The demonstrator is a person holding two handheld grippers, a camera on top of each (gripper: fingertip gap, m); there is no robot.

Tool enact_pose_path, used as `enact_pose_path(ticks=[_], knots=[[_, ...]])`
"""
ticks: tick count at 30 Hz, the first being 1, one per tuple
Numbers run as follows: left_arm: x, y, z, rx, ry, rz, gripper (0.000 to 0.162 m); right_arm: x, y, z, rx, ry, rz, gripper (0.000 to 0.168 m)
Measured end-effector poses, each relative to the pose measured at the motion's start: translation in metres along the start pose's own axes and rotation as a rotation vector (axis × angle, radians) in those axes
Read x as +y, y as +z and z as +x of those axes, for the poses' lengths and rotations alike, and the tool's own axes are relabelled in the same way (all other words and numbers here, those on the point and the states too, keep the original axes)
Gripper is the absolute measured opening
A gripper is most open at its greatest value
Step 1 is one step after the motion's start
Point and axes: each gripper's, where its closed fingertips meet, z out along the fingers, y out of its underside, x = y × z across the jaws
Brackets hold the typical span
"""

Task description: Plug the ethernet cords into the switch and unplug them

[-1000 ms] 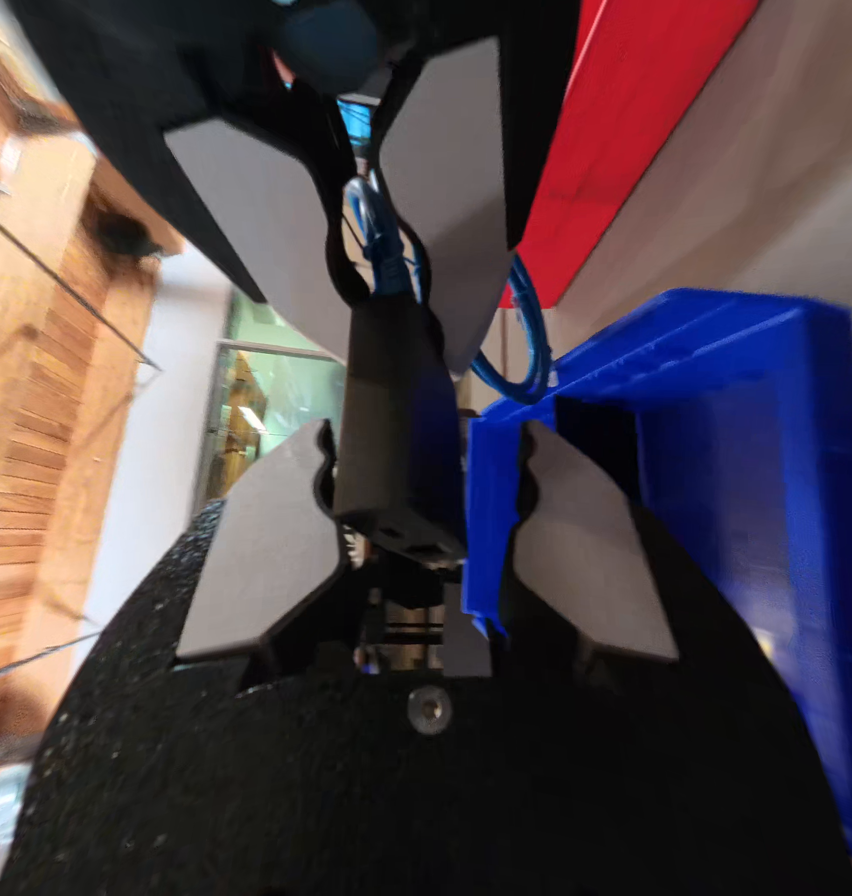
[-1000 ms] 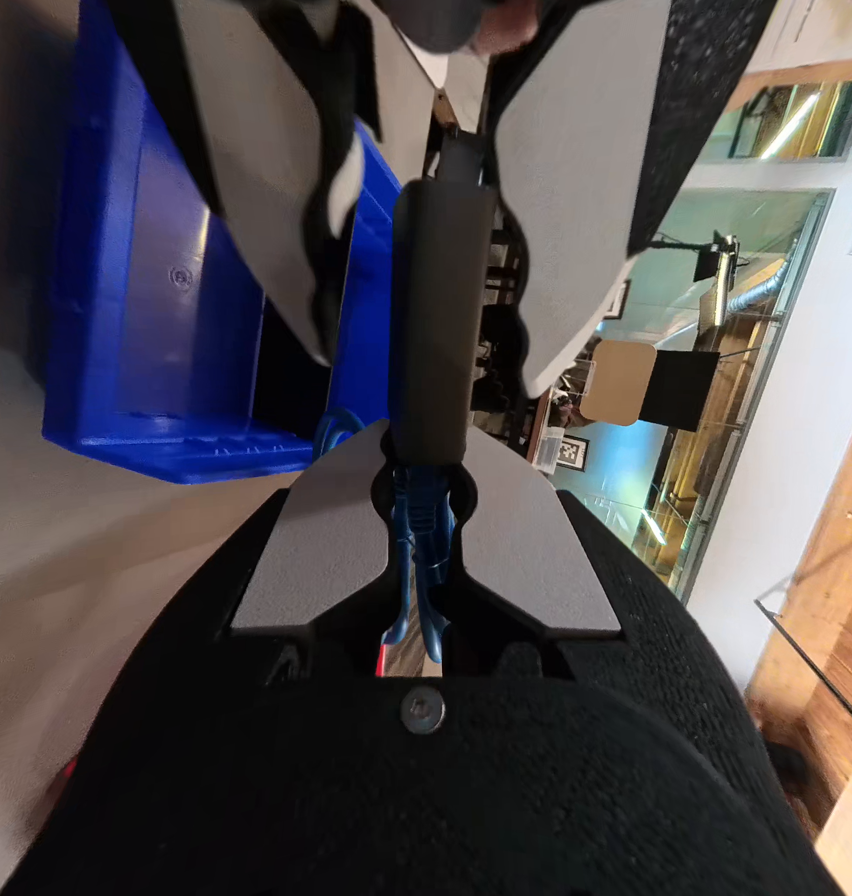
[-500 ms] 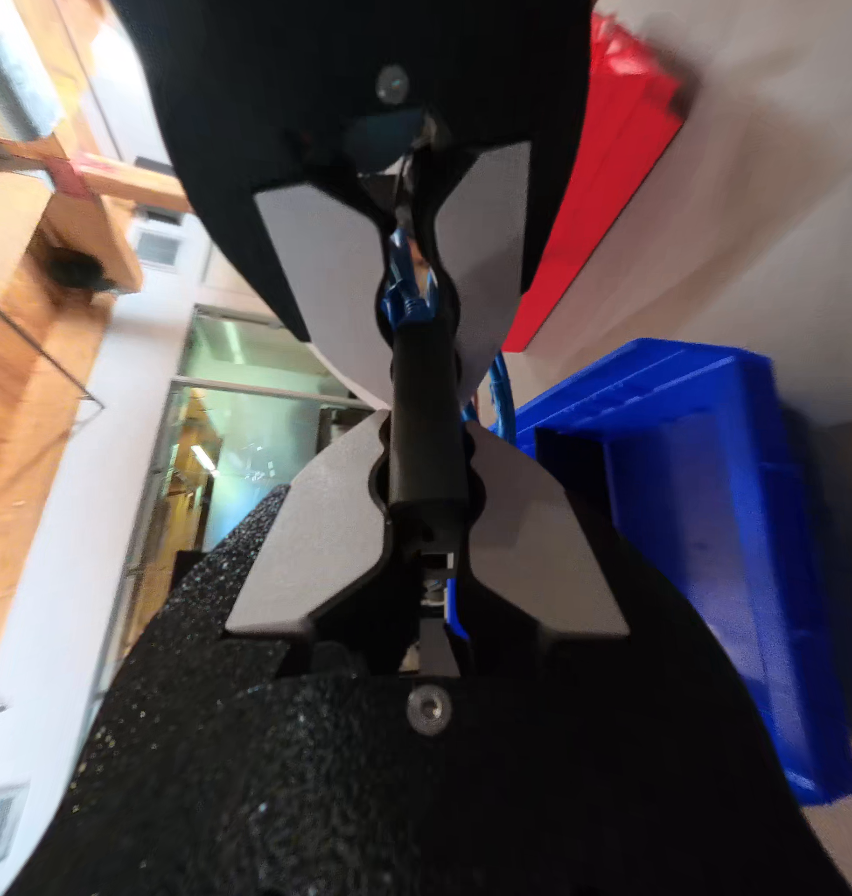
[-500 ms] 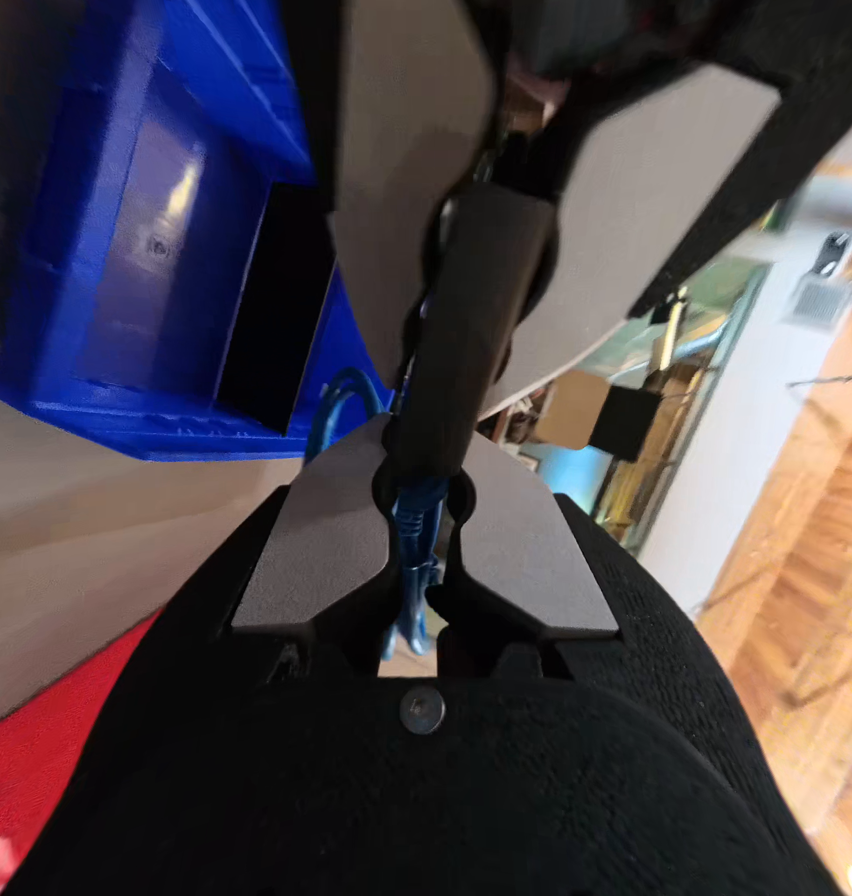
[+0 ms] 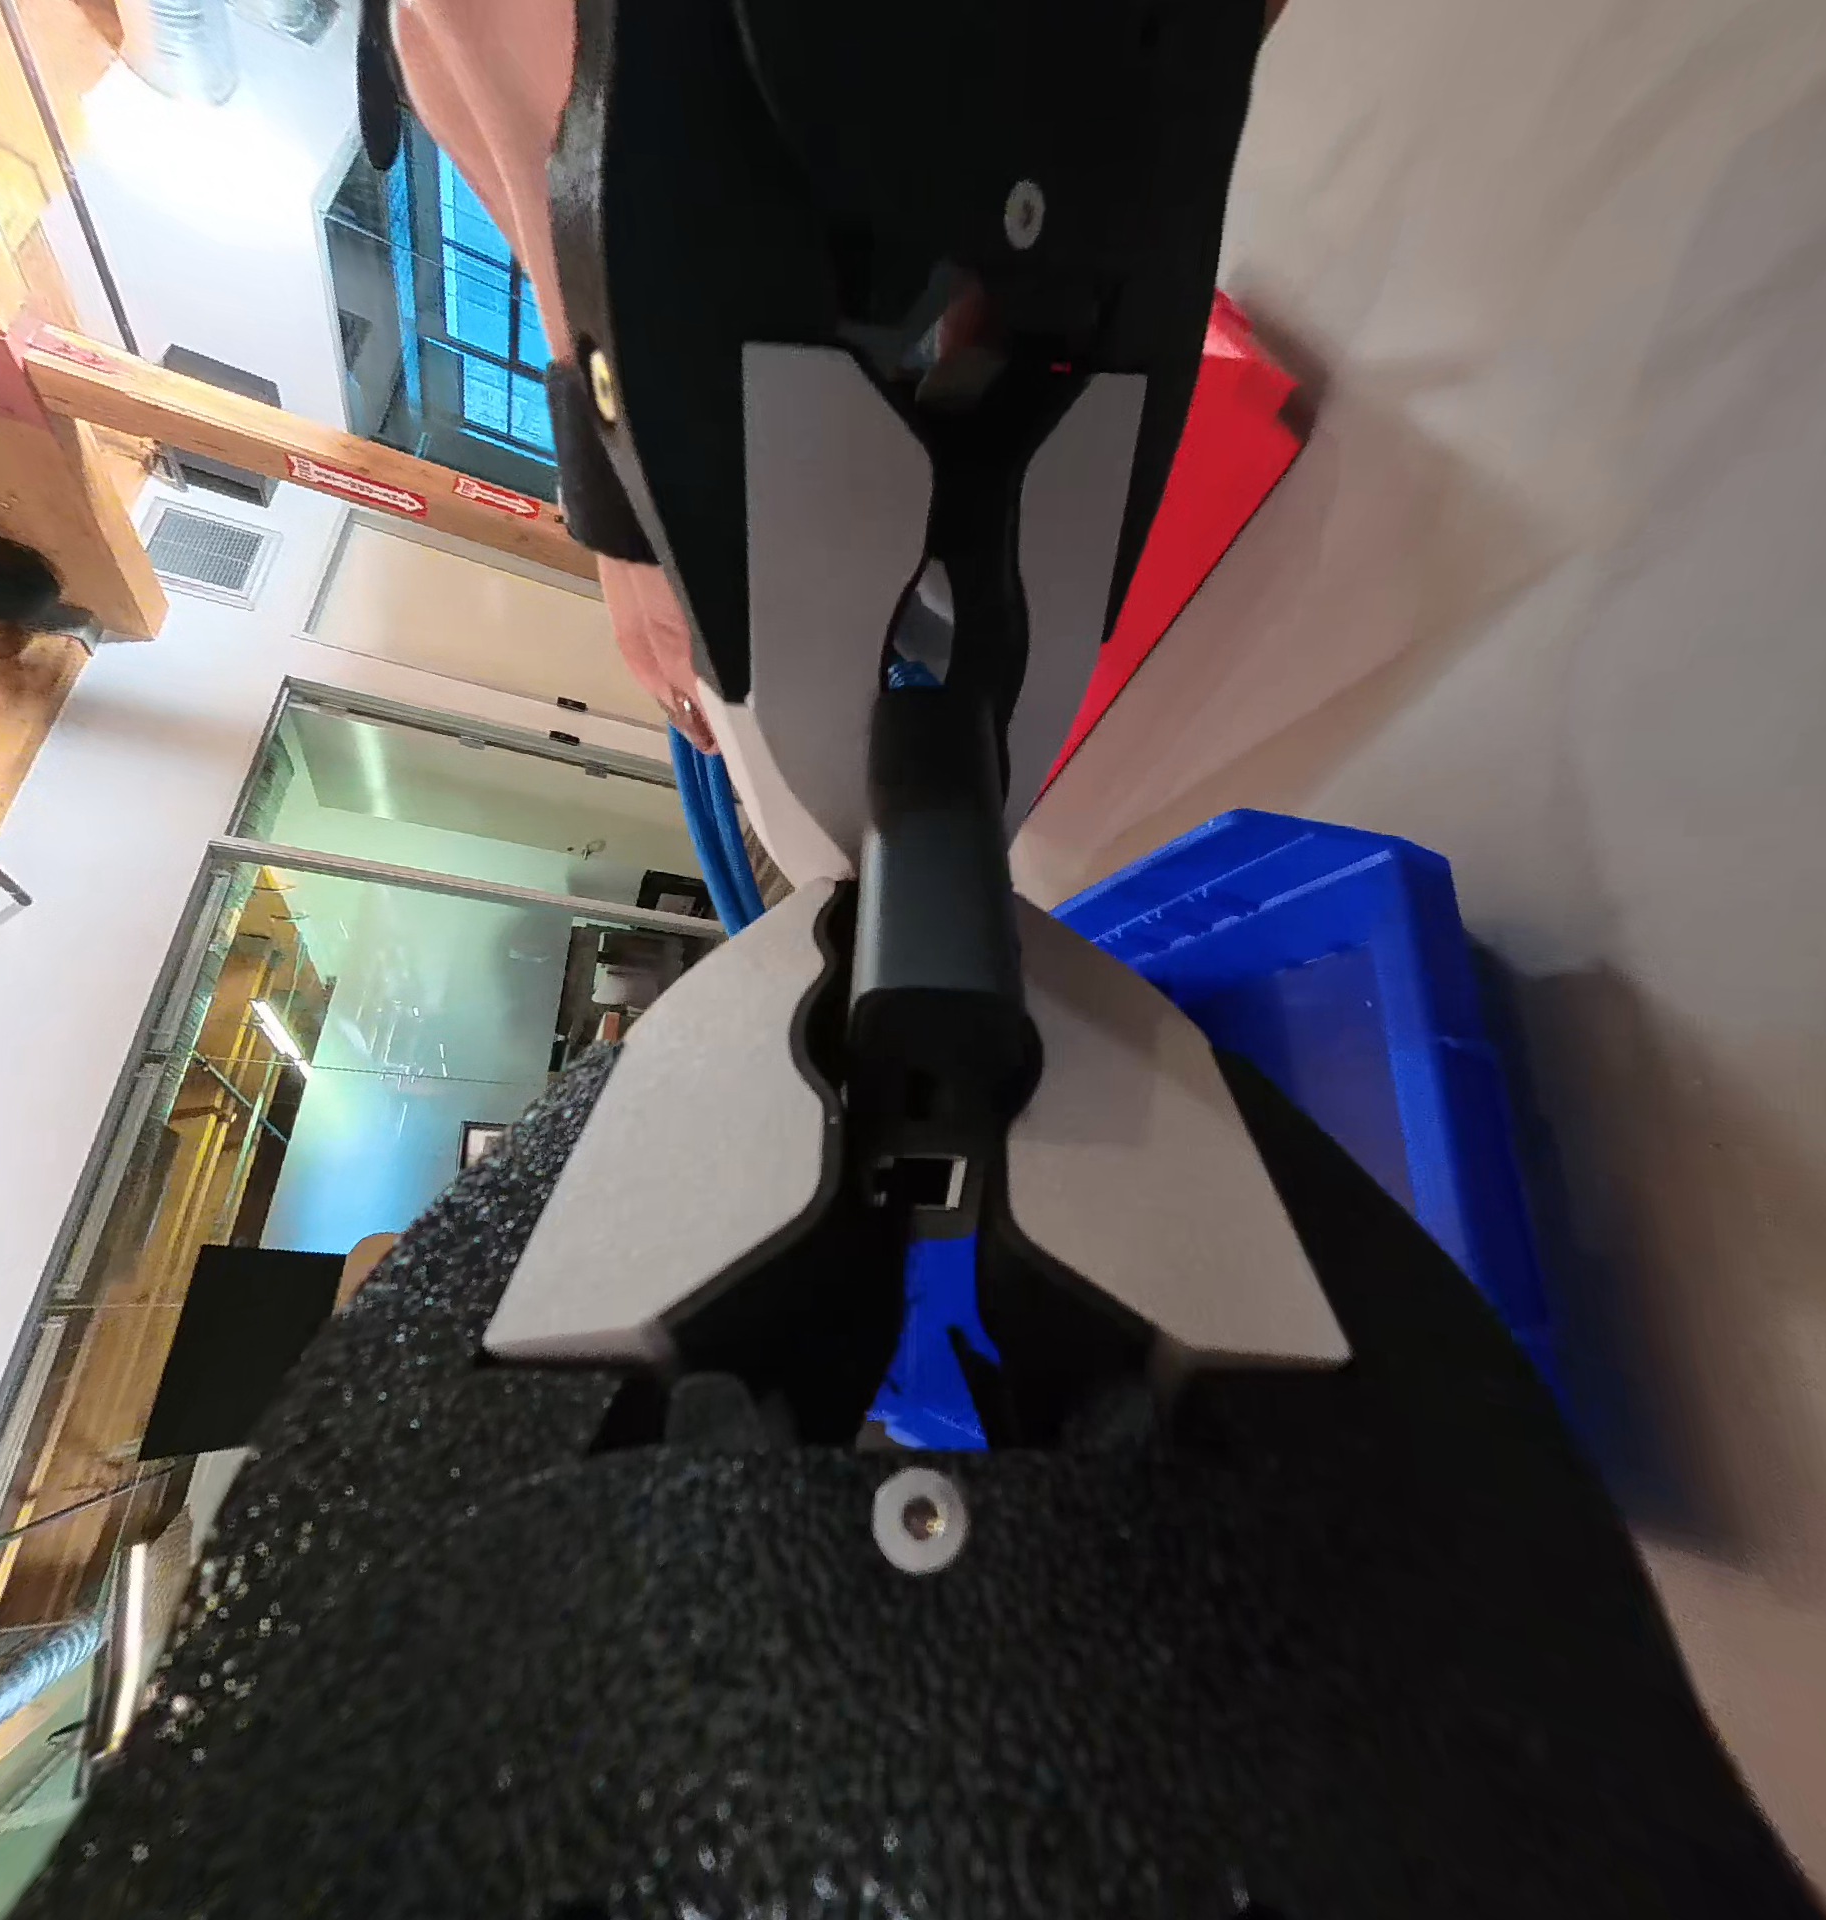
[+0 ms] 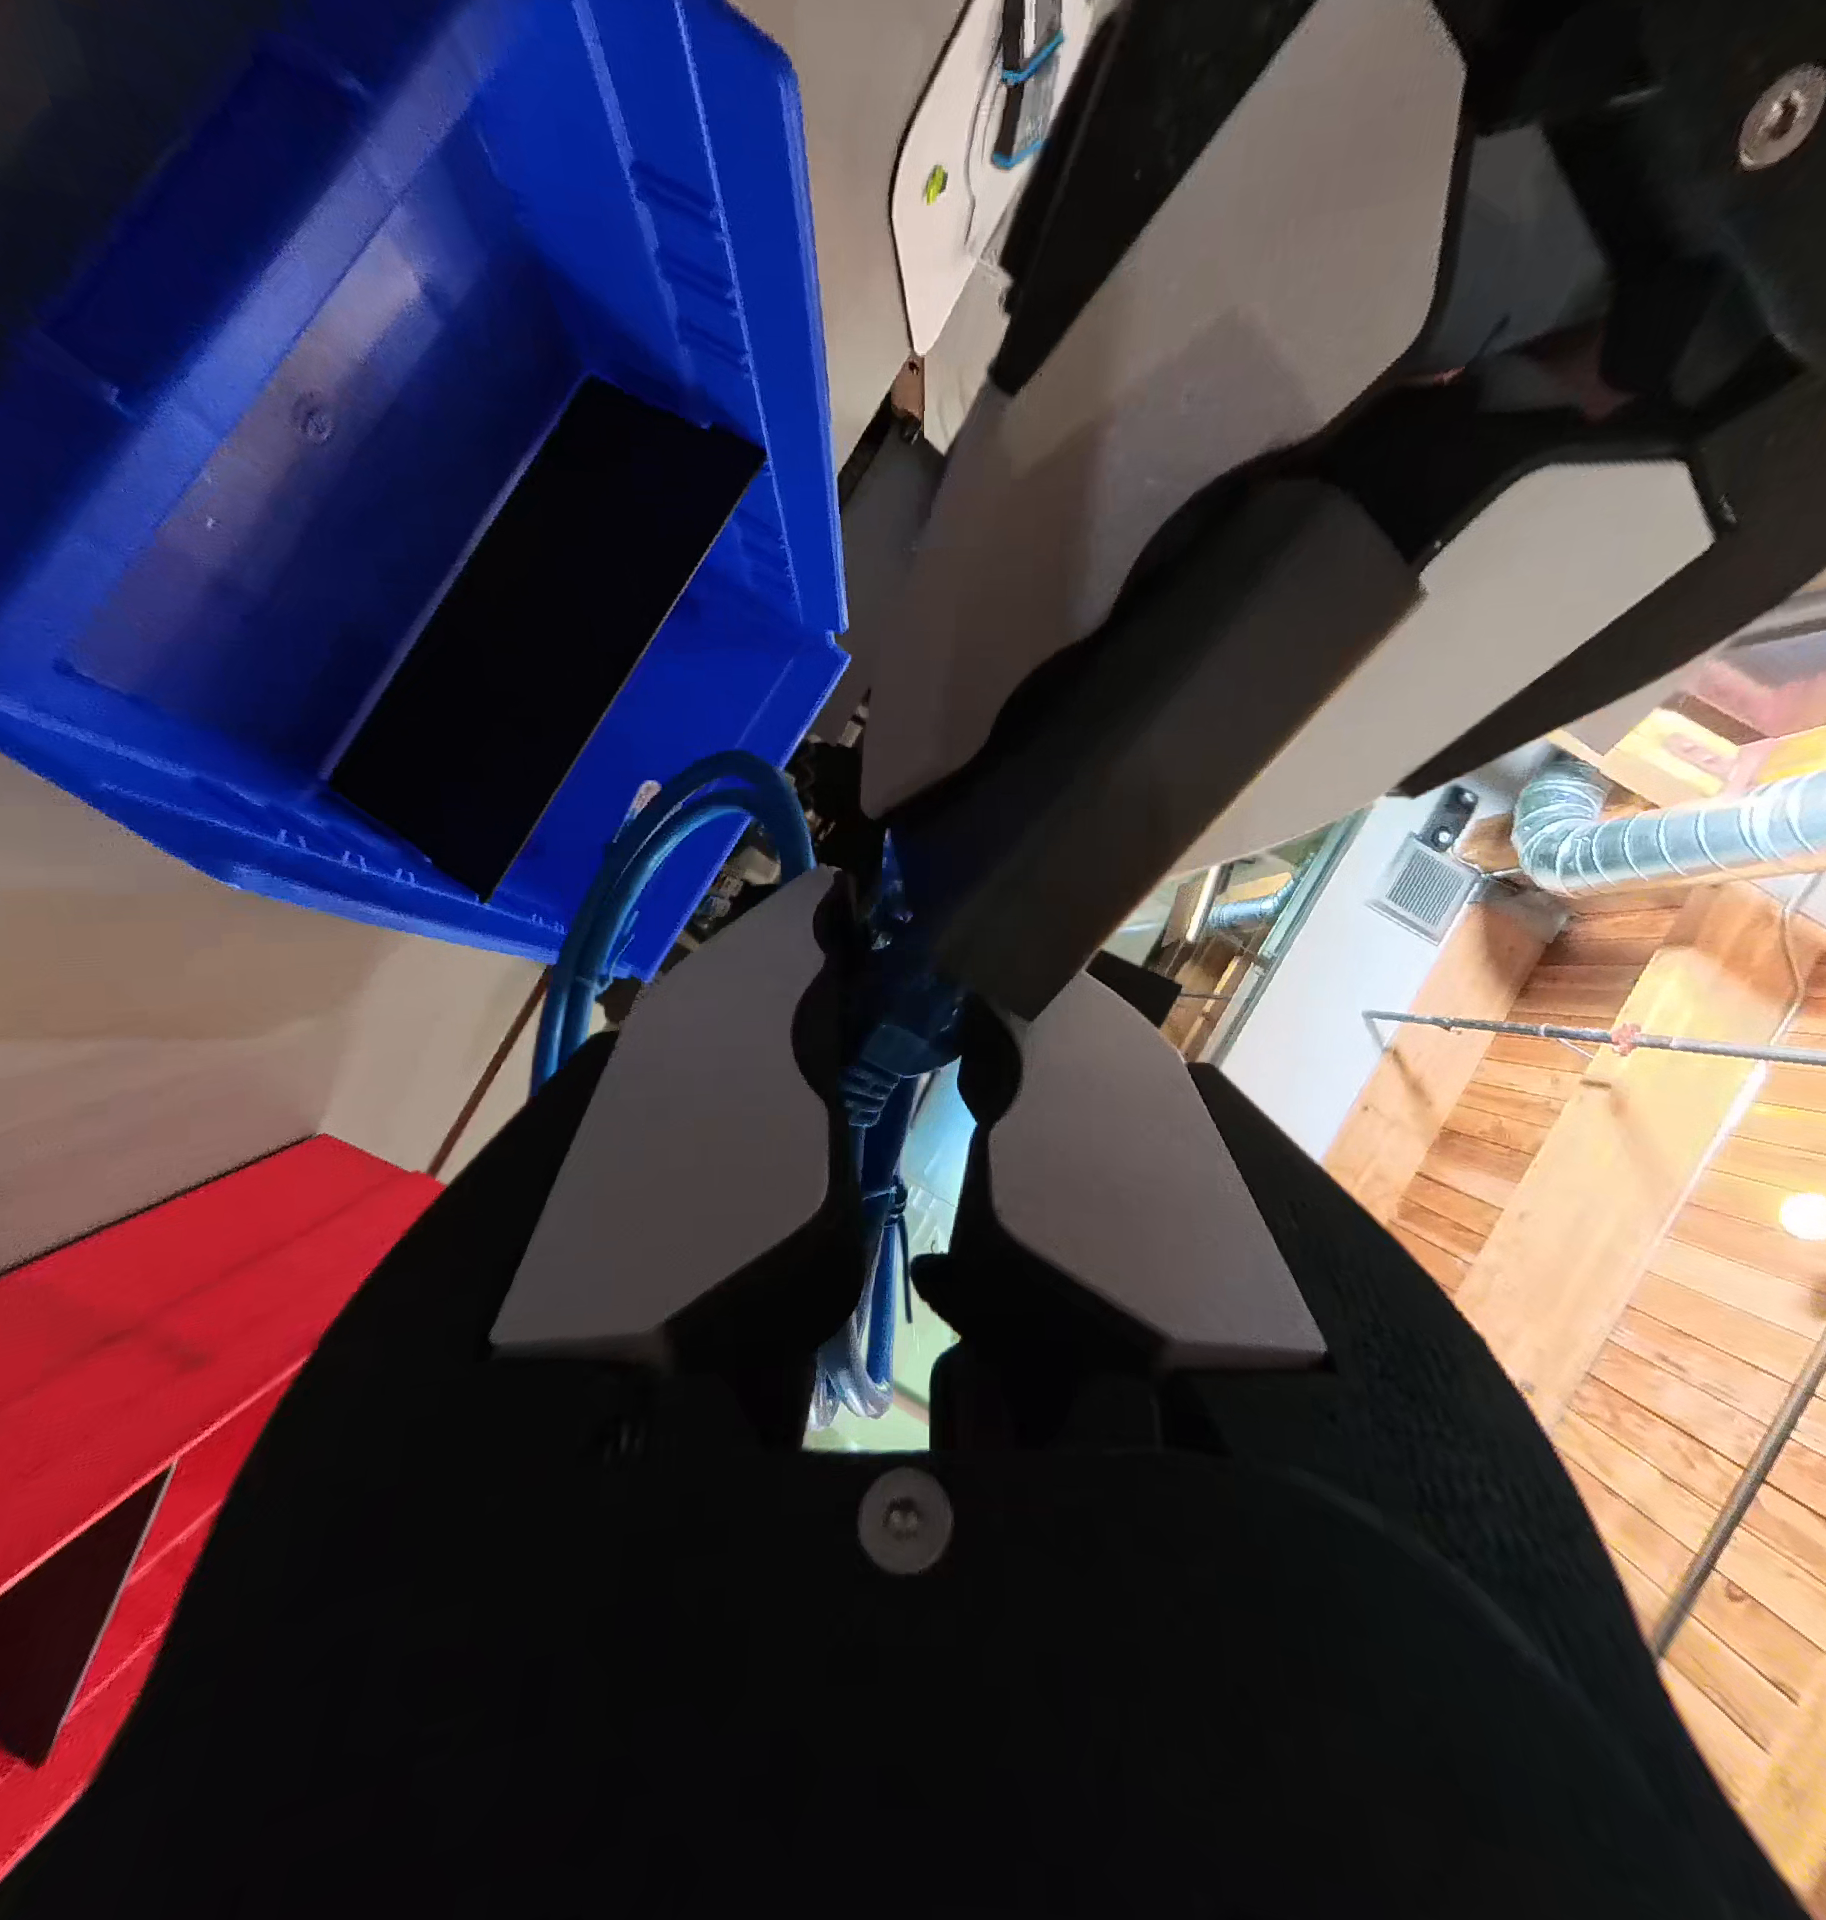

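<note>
My left gripper (image 5: 930,1039) is shut on a black oblong connector block (image 5: 935,935), held in the air. The block's near end shows a small socket. My right gripper (image 6: 893,1049) is shut on the blue plug of a blue network cable (image 6: 888,1039), right at the block's (image 6: 1148,790) other end. The two grippers face each other, tip to tip. The right gripper (image 5: 930,748) shows at the top of the left wrist view and the left gripper (image 6: 1034,831) at the top of the right wrist view. The cable's loops (image 6: 628,904) hang to one side.
A blue plastic bin (image 6: 213,260) stands on the pale table with a black box (image 6: 545,644) inside; it also shows in the left wrist view (image 5: 1408,1039). A red bin (image 6: 109,1351) lies beside it. A hand (image 5: 493,135) holds the right gripper. Glass walls and wooden beams lie beyond. The tips of both grippers are at nearly the same place.
My left gripper has shut on the black block; it was open a second ago. Both grippers have turned, and the block now sits tilted against the plug in the right wrist view.
</note>
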Motion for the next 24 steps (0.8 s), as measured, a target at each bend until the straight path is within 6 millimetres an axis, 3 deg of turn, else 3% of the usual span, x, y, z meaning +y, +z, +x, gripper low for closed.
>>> enact_pose_path(ticks=[6, 10, 13, 18, 24], knots=[[-0.004, -0.002, 0.002, -0.003, -0.028, 0.044, 0.023, -0.004, -0.004, -0.002, -0.022, 0.086, 0.067, 0.017], [-0.014, -0.004, 0.002, -0.040, -0.133, 0.190, 0.023, -0.011, -0.007, -0.003, -0.124, 0.420, 0.190, 0.015], [-0.026, -0.012, -0.001, -0.058, -0.282, 0.404, 0.024, -0.017, -0.010, 0.003, -0.158, 0.653, 0.308, 0.014], [-0.025, -0.022, -0.013, -0.055, -0.548, 0.680, 0.059, -0.020, -0.015, 0.020, -0.197, 0.959, 0.446, 0.014], [-0.039, -0.038, -0.033, -0.162, -0.611, 0.849, 0.036, -0.032, -0.014, 0.027, -0.232, 1.053, 0.501, 0.014]])
